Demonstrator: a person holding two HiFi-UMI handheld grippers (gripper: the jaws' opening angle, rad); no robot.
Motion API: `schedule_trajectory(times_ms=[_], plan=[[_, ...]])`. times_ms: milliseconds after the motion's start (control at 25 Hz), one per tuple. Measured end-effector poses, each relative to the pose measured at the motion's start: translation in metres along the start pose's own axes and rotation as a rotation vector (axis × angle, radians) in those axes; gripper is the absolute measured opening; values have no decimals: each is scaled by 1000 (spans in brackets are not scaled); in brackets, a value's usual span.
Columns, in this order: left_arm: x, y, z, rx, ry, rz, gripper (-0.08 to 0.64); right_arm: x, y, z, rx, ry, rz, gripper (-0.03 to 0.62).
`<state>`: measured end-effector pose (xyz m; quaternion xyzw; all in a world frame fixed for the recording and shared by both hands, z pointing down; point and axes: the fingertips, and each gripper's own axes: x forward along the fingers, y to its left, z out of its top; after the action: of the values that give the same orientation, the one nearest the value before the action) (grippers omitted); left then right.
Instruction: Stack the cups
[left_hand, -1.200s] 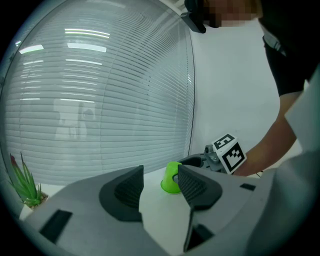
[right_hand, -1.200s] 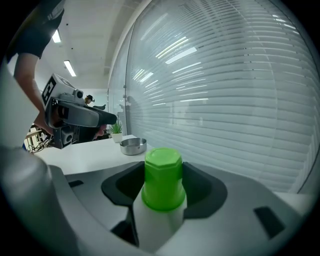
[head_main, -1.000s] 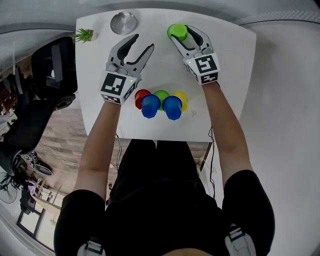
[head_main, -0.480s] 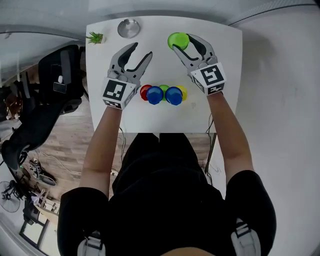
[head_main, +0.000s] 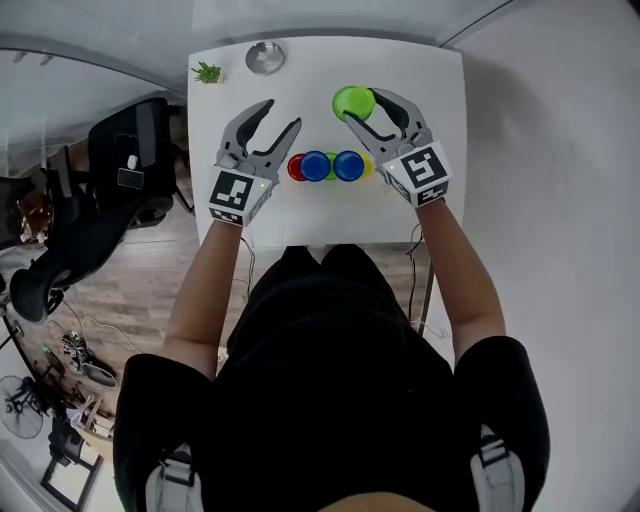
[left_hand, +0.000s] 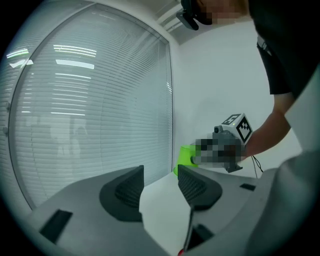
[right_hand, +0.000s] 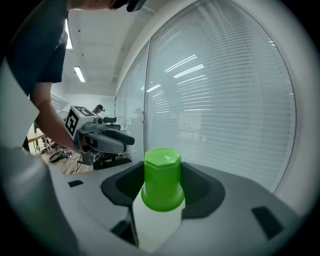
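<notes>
Right gripper (right_hand: 162, 192): jaws clamped on green cup (right_hand: 162, 175), which sits between both pads. Left gripper (left_hand: 160, 187): jaws partly apart, nothing between them. Row of cups (head_main: 318, 166) (red, blue, yellow) sits on white table (head_main: 440, 120), between the two grippers.

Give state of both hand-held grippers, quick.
Left hand-held gripper: open, nothing between the jaws.
Right hand-held gripper: closed on the green cup, held upside down.
</notes>
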<state>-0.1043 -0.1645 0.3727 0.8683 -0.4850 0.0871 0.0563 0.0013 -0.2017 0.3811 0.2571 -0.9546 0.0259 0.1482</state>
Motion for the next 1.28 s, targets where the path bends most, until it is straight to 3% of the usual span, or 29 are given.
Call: schedule_trajectory(times_ms=[600, 1280], plan=[[-57, -57, -4, 31, 9, -85, 206, -38, 96, -44, 34, 87, 29, 227], [-65, -67, -16, 7, 41, -100, 204, -31, 104, -62, 42, 93, -6, 229]])
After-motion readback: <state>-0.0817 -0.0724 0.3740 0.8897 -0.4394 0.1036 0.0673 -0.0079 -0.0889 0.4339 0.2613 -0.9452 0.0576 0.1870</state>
